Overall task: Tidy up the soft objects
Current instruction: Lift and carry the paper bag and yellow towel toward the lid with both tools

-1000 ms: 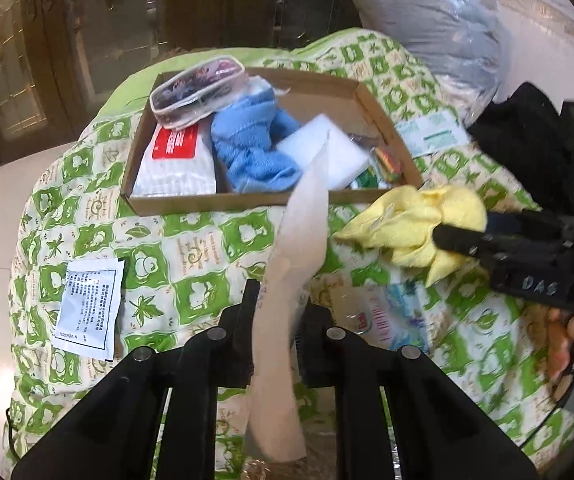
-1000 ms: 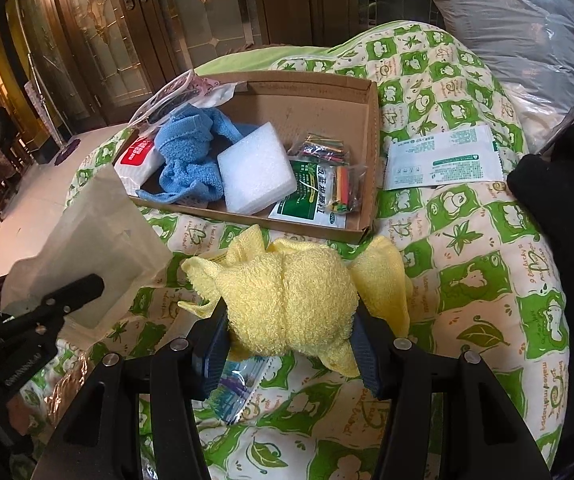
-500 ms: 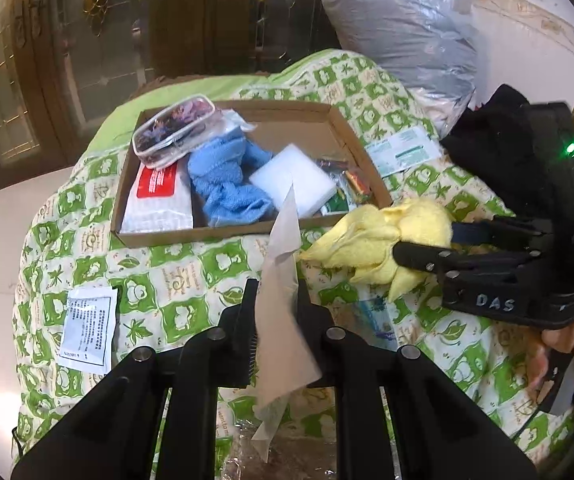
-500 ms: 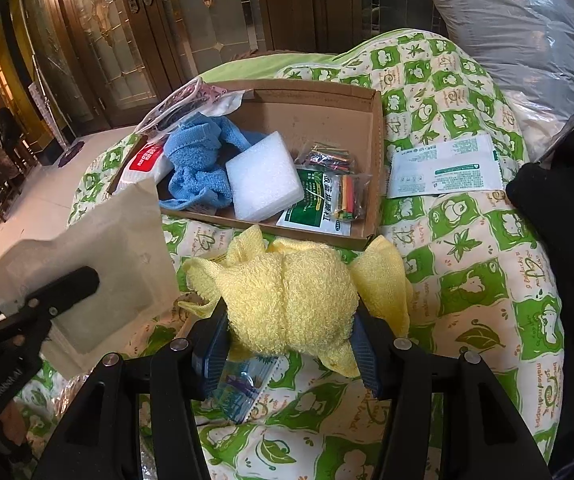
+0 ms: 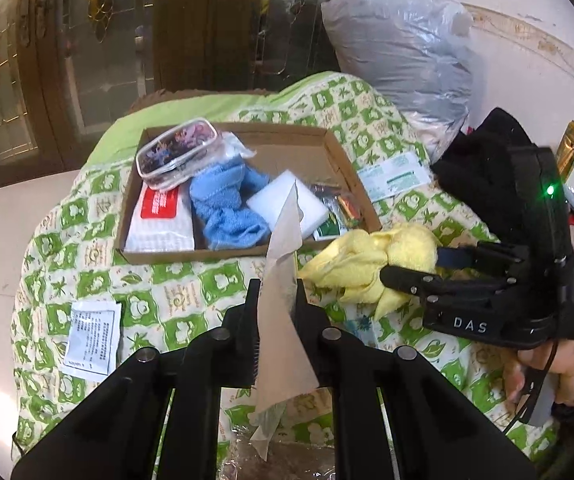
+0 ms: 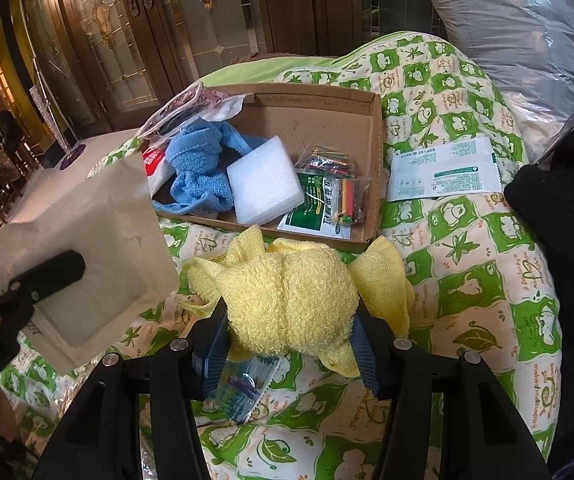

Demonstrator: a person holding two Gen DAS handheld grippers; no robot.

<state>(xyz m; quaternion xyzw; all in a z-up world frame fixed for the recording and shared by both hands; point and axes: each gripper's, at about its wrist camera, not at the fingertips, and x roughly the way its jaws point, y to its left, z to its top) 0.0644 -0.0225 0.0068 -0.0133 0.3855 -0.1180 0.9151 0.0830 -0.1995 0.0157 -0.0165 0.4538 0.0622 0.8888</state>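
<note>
my left fingers (image 5: 275,304) are pinched tight on a thin flat beige paper pouch (image 5: 283,288), which stands edge-on between them and hangs clear of the green-and-cream patterned quilt (image 5: 191,284); seen from the right wrist it is a broad, creased, pale sheet with a squarish pad showing through (image 6: 87,256). on the quilt at far left lies a small white printed sachet (image 5: 93,338), its print too fine to read. further back sits a shallow brown cardboard tray (image 5: 167,254). in it, left to right: a white soft pack with a red label (image 5: 161,220) under a clear zip pouch with a dark floral print (image 5: 175,152), a crumpled blue terry cloth (image 5: 227,208), a white foam block (image 6: 265,184), and green-labelled packets of coloured sticks (image 6: 327,200) with chinese print i cannot make out. right of the tray lies a white-and-green printed sachet (image 6: 443,170). my right fingers (image 6: 287,344) squeeze a fluffy yellow terry towel (image 6: 291,296), bunched into a soft ball just in front of the tray, its corners drooping either side. the right tool's body reads "das" (image 5: 470,325).
</note>
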